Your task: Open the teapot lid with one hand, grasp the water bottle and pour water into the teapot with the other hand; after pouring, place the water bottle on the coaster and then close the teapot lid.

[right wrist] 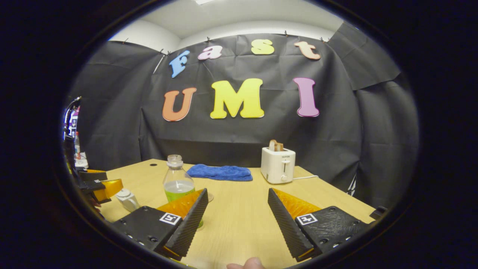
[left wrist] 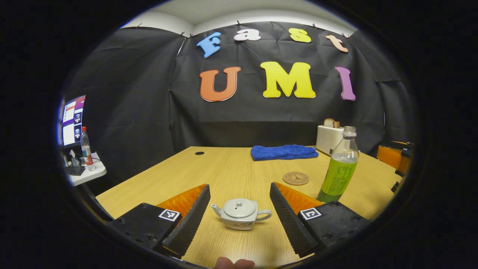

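left gripper (left wrist: 240,216) fingers spread wide apart, holding nothing, with the small pale teapot (left wrist: 239,213) sitting on the bench (left wrist: 231,168) in the gap between them, not touched. lid (left wrist: 239,206) on top of the pot, shut. right gripper (right wrist: 236,220) fingers also spread wide, holding nothing, pointed at bare bench toward the far edge.

water bottle (left wrist: 339,167) standing upright near the right side of the bench, cap off, green drink inside about to the shoulder. round brown coaster (left wrist: 295,178) lying flat just left of the bottle, between it and the middle of the bench, with nothing on it. in the right gripper view, same bottle (right wrist: 178,180) just behind the left finger (right wrist: 188,220), and the teapot (right wrist: 128,200) off to the left near the other gripper (right wrist: 99,186).

blue cloth (left wrist: 283,152) and white toaster (left wrist: 328,139) at the far edge, not part of the job.

looks like the very start. nothing done yet: lid not lifted, bottle not picked up, no water poured, coaster waiting. left to do, by the look of it: lift the lid, grab the bottle, pour, set the bottle on the coaster, put the lid back.
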A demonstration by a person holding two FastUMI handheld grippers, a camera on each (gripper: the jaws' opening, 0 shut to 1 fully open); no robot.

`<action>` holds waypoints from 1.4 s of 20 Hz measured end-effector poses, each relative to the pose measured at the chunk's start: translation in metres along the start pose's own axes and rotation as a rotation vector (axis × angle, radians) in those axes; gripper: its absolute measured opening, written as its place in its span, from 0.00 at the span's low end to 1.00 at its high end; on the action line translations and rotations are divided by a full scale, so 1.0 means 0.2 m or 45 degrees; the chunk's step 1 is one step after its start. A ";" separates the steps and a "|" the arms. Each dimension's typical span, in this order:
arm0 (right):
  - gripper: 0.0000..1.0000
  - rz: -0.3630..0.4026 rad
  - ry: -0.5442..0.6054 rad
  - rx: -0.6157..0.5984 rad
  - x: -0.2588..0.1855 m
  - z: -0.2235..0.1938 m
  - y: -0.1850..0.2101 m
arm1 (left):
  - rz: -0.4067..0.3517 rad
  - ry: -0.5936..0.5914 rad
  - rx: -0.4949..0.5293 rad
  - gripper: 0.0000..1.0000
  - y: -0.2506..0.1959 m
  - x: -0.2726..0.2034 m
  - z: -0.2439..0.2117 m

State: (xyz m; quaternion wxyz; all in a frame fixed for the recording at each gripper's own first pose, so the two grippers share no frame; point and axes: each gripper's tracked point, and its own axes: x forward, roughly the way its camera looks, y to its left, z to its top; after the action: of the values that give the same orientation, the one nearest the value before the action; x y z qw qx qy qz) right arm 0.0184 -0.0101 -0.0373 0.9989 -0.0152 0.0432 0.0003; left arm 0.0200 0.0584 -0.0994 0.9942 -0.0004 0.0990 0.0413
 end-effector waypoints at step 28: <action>0.95 0.150 0.015 -0.070 -0.01 -0.07 0.08 | 0.020 0.096 -0.051 0.03 0.03 0.19 -0.08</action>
State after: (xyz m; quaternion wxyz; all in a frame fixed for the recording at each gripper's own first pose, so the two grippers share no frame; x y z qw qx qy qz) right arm 0.0146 0.0059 -0.0515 0.9961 -0.0403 0.0497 0.0601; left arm 0.0537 0.0672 -0.1216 0.9893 -0.0211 0.1354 0.0511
